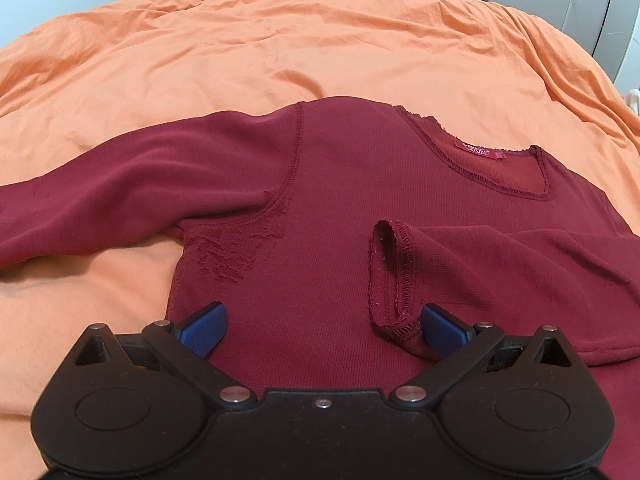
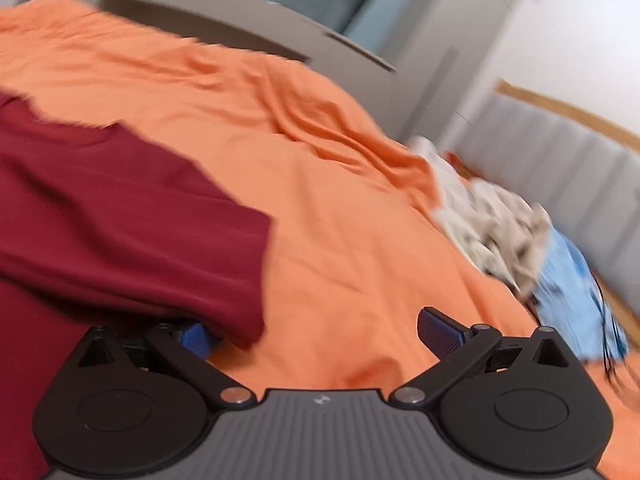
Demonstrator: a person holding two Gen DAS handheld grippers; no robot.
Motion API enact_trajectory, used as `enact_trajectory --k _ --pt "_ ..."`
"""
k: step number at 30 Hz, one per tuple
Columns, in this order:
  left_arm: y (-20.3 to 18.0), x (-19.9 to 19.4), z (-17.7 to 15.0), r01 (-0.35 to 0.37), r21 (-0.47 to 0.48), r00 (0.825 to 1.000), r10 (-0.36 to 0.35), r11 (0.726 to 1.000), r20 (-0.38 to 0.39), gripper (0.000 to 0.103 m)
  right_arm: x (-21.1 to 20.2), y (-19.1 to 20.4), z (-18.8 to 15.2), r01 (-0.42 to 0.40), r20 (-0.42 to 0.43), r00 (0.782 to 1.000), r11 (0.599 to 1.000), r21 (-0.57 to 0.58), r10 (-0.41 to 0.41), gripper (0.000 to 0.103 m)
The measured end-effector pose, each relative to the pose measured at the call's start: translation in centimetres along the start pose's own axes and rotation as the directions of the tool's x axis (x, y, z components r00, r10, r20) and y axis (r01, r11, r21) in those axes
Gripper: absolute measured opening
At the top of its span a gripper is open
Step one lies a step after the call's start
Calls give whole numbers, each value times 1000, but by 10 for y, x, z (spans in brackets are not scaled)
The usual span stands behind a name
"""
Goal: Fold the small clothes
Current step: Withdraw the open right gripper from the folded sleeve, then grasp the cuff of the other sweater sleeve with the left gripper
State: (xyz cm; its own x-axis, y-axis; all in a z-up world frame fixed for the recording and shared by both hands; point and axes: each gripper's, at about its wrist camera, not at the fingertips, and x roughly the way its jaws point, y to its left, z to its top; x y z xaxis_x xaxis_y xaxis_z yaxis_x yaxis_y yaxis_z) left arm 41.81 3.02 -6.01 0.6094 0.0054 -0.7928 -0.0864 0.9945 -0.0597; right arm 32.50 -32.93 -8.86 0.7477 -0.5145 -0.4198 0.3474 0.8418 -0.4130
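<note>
A rumpled orange cotton duvet covers the bed that fills both views, with pale cabinet fronts behind it and a white wall to the side. In the blurred right wrist view, a heap of beige and light blue laundry lies at the far edge of the bed, near a grey ribbed panel.

The dark red long-sleeved knit top lies spread flat on the duvet, neckline and pink label away from the camera. One sleeve stretches out to the left; the other is folded across the chest, its cuff lying on the body of the garment.

The left gripper hovers over the top's lower chest with its blue-padded fingers spread wide, grasping nothing; its right pad sits just beside the folded cuff, though contact cannot be confirmed. The right gripper is likewise released and wide open above the duvet, its left blue pad partly tucked under the edge of red fabric.
</note>
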Motion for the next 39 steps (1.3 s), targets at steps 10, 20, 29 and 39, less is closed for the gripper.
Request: enact_trajectory --k 10,20,29,39 --pt "-4 0 0 -14 22 1000 14 1000 -4 103 -2 -9 -6 -35 -59 998 999 7 36 103" --pt "25 -43 5 80 -121 996 -74 989 53 102 -67 -44 -5 -236 -49 969 966 101 242 103" --pt "98 -114 1 10 -281 978 50 960 204 102 -137 -42 -2 -492 52 870 856 161 491 103" --pt "254 -152 -31 -86 -588 946 252 804 205 102 -154 -26 -7 -561 53 824 800 213 564 103"
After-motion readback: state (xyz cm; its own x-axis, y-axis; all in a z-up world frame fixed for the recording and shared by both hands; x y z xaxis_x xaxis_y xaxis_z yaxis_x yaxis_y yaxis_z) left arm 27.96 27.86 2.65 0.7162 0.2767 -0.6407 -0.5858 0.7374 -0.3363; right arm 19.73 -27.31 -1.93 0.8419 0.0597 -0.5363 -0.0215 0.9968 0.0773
